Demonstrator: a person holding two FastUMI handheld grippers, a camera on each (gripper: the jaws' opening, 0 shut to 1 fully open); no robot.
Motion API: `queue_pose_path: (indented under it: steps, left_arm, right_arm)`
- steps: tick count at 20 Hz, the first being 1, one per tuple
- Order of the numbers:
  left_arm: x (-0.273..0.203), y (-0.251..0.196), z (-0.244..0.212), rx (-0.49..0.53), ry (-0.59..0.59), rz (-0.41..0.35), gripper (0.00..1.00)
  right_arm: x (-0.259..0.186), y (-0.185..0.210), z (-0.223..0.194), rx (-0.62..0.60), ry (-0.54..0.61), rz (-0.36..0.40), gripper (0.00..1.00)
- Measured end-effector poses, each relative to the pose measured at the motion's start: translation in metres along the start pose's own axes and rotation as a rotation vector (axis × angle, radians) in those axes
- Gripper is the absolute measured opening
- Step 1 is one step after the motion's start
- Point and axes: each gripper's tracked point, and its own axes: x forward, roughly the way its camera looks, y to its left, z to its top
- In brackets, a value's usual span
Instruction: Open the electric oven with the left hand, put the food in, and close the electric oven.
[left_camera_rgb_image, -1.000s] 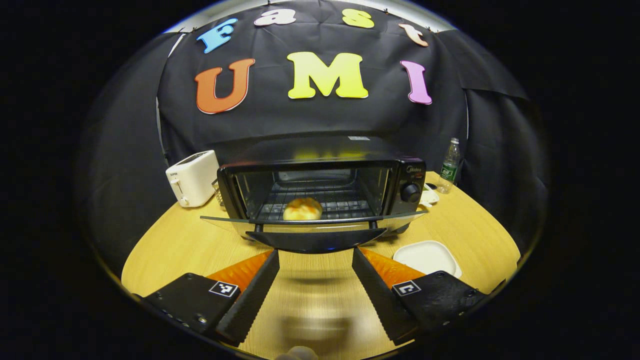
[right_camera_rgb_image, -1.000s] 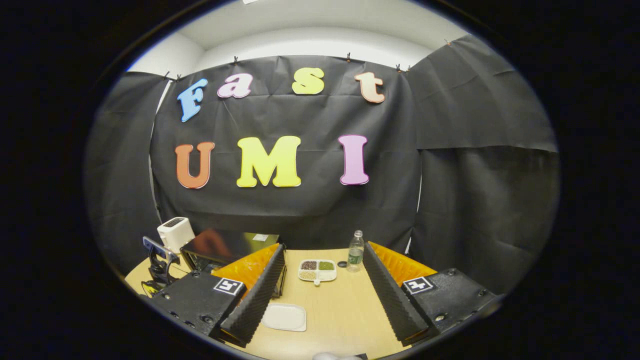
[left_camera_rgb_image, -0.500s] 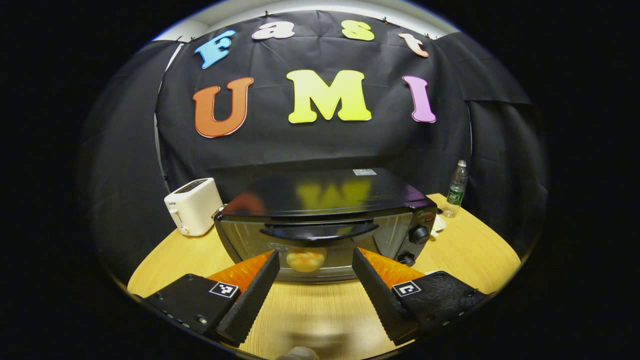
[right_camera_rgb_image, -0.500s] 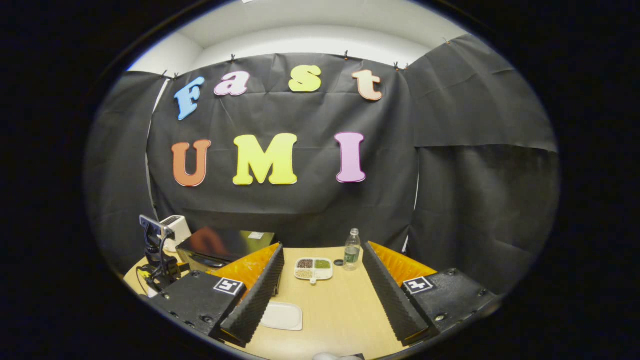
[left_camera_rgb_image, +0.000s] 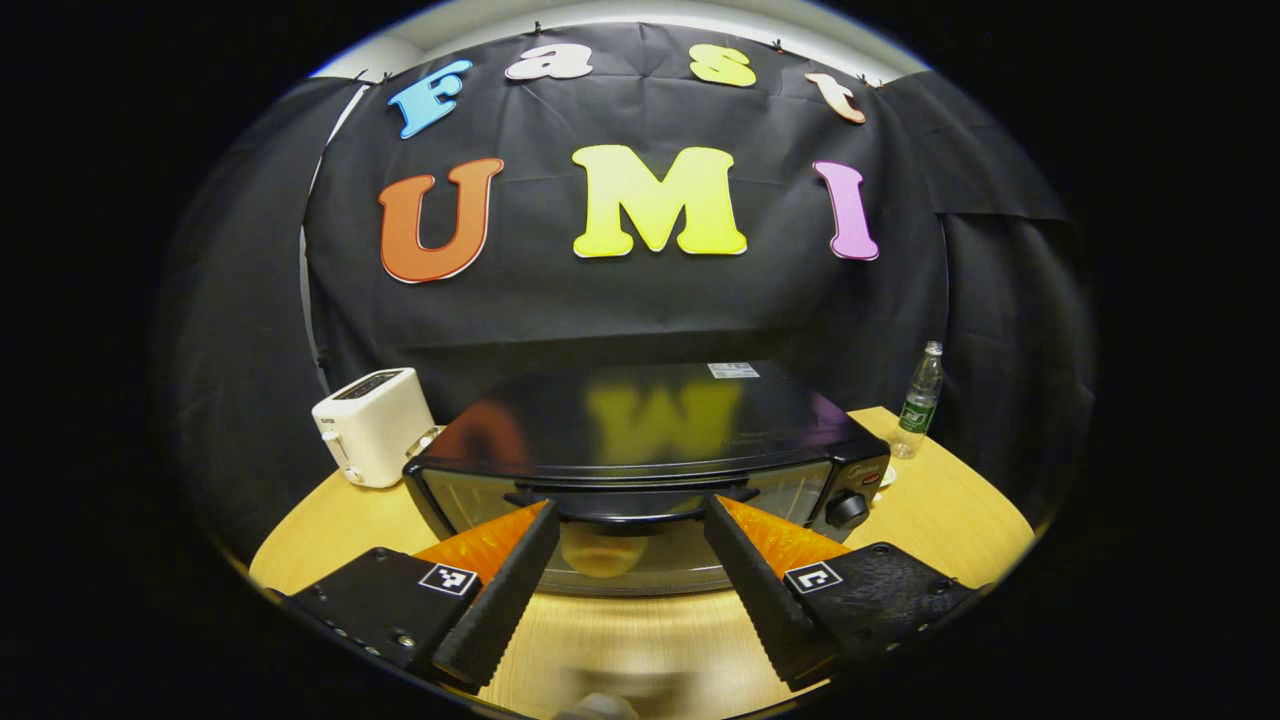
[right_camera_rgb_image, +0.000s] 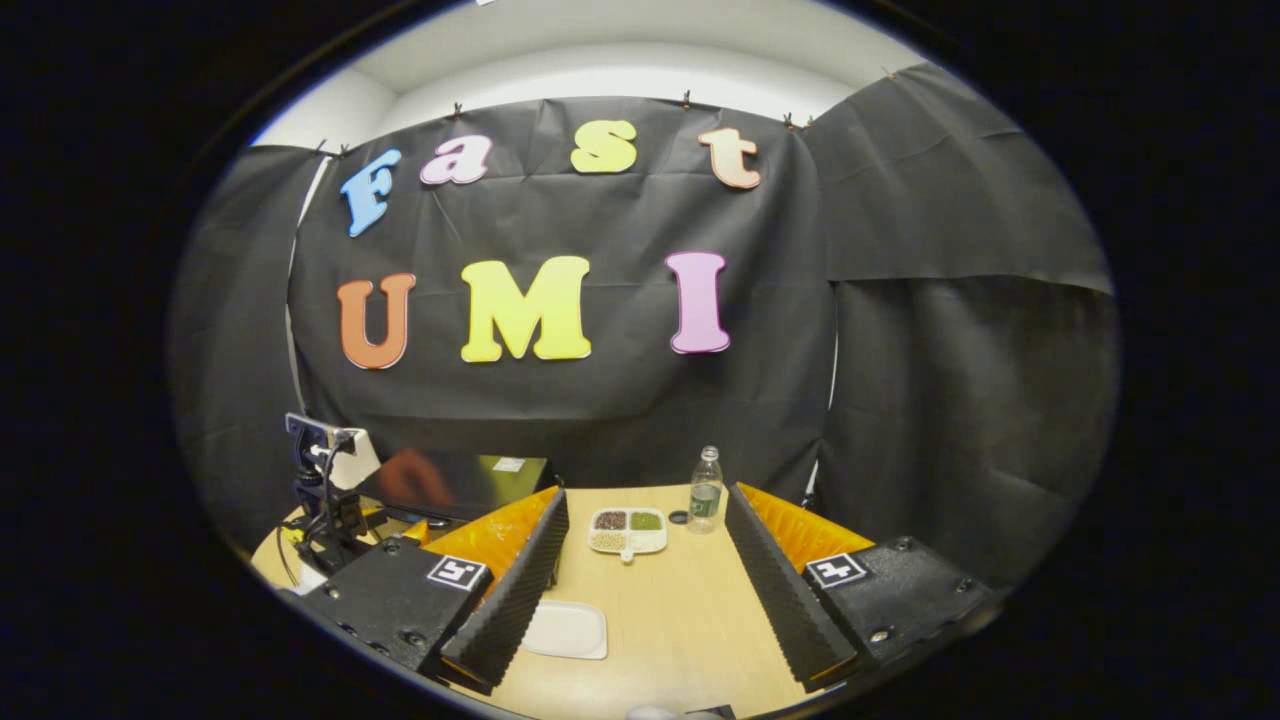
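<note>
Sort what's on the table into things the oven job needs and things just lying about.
Job: black electric oven with glass door, shut; round golden bun behind the glass; left tongs, open at the door handle.

Lying about: white toaster, clear plastic bottle, divided white dish, flat white plate.

Low in the left gripper view, the left gripper (left_camera_rgb_image: 625, 520) has two long wedge-shaped fingers (left_camera_rgb_image: 500, 600) with sawtooth-ridged inner faces, each joined to a blocky black housing that carries a small square black-and-white marker on top and a row of small screws along its lower left edge. The right gripper (right_camera_rgb_image: 645, 525), at the bottom of the right gripper view, has the same build: ridged wedge fingers (right_camera_rgb_image: 785, 600), textured black housings, one square marker on each, and round screw heads near the outer corners. At the left edge of that view the other gripper appears farther off as a dark frame with thin cables and a small flat block on top.
</note>
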Motion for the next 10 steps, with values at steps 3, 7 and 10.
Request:
queue_pose_path:
  steps: [3,7,10]
  left_arm:
    - [-0.006,0.002,0.005,-0.003,-0.002,0.003,0.96]
    - [-0.038,0.007,0.048,-0.010,-0.076,0.011,0.96]
    - [-0.079,0.016,0.094,-0.001,-0.148,0.029,0.96]
  right_arm:
    - [0.002,0.003,0.003,-0.003,-0.001,0.006,0.97]
    - [0.002,0.016,0.015,-0.021,-0.026,0.030,0.97]
    - [-0.002,0.029,0.033,-0.019,-0.062,0.059,0.97]
